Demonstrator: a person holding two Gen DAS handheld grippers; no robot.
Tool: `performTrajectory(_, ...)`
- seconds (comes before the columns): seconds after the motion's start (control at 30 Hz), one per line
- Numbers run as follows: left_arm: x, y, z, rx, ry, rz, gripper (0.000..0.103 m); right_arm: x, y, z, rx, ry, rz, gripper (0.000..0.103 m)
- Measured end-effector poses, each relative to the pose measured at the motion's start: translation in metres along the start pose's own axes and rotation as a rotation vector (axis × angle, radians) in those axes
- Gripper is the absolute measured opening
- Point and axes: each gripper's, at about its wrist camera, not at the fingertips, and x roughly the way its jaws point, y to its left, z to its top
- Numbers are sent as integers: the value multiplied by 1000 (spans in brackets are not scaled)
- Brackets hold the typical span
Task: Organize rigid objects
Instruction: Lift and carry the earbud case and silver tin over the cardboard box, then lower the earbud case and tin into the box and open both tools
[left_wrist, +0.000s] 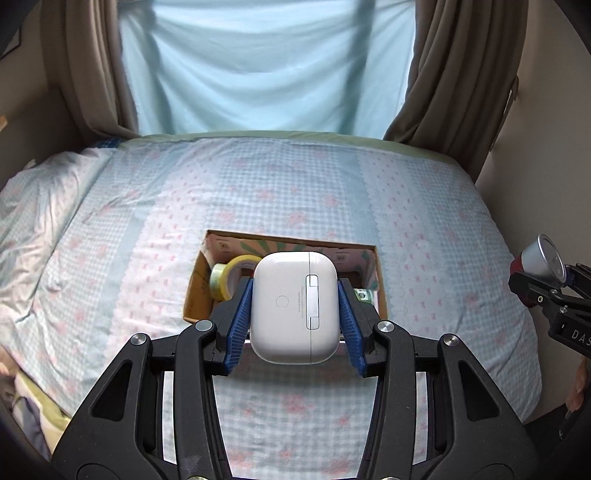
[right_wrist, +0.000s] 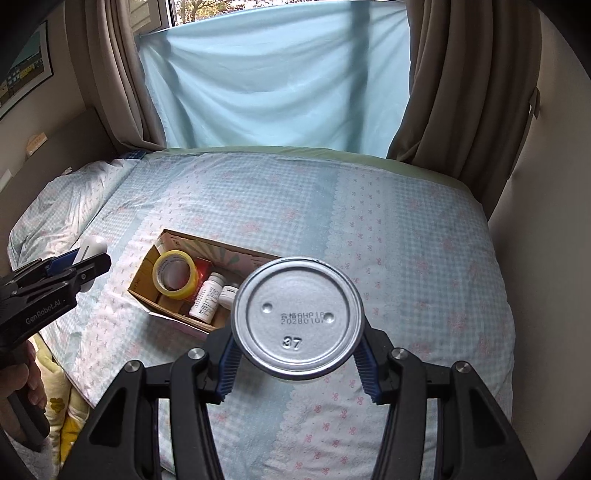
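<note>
1. Left gripper: fingers clamped on the white earbud case, held above the cardboard box.
2. Right gripper: fingers clenched on the metal can, its base facing the camera.
3. Right view alone shows the white bottles beside the yellow tape roll inside the box.
4. Bed lies open right of the box.

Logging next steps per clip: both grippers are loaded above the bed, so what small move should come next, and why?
Probably lower the left gripper toward the cardboard box and release the white earbud case there. The box, holding a tape roll and pill bottle, lies directly ahead of the case, while the can waits.
</note>
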Motion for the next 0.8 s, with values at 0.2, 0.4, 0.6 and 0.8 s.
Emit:
performTrajectory(0.2, 20, 44, 14, 82, 37, -59, 41, 31, 49, 10, 92, 48, -19, 50)
performTrajectory(0.4, 49, 61, 37, 158, 76, -119, 41, 62, 77, 21, 187, 96, -32, 50)
performTrajectory(0.6, 81, 58, 59, 201, 99, -159, 41, 94, 83, 38, 201, 138, -48, 50)
performTrajectory(0.8, 130, 43, 75, 229, 150, -203, 41, 142, 75, 56, 212, 182, -40, 50)
